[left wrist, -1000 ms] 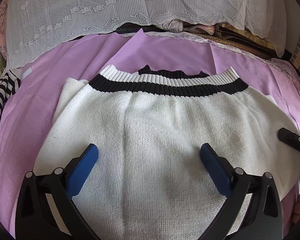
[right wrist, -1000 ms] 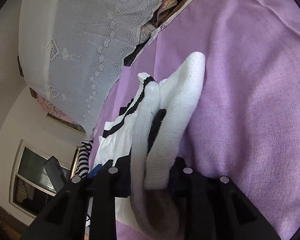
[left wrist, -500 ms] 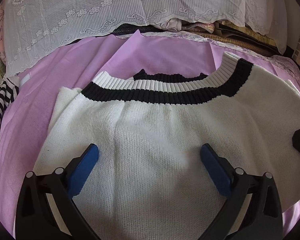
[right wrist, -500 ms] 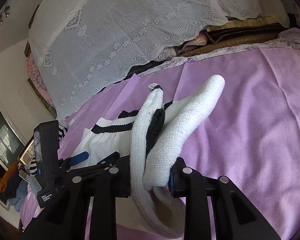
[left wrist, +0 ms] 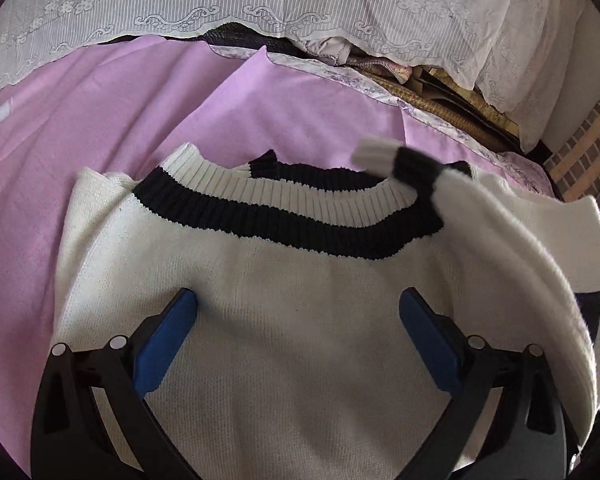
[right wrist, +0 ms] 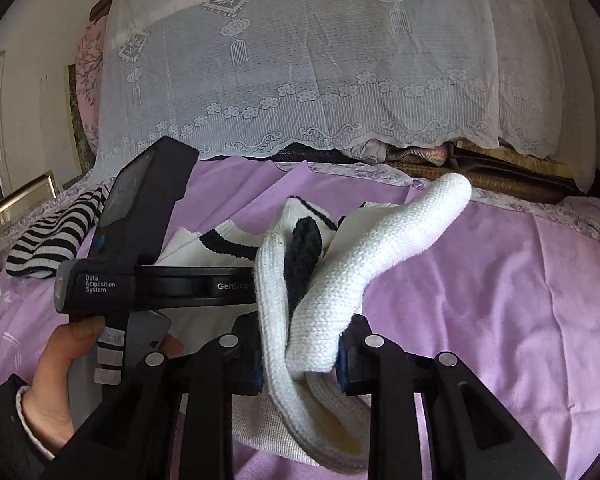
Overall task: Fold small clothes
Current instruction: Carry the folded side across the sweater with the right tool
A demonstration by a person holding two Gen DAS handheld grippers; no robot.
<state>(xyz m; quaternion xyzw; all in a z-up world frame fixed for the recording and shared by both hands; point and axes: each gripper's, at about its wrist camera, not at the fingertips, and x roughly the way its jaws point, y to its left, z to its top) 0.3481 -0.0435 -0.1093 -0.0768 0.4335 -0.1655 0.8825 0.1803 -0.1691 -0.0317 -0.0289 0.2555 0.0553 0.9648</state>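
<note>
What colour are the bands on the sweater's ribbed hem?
One white, one black, on the white sweater; clearest in the left wrist view.

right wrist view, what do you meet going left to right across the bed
striped garment → left gripper → white sweater clamped in the right gripper → bare purple sheet

In the left wrist view, the white knit sweater runs off the bottom edge, its hem unseen, and its raised sleeve cuff at upper right is motion-blurred. The right gripper is mostly covered by bunched fabric, so its blue pads barely show. A striped garment at the left is partly hidden behind the left gripper's body. Items under the lace cover are too obscured to identify.
</note>
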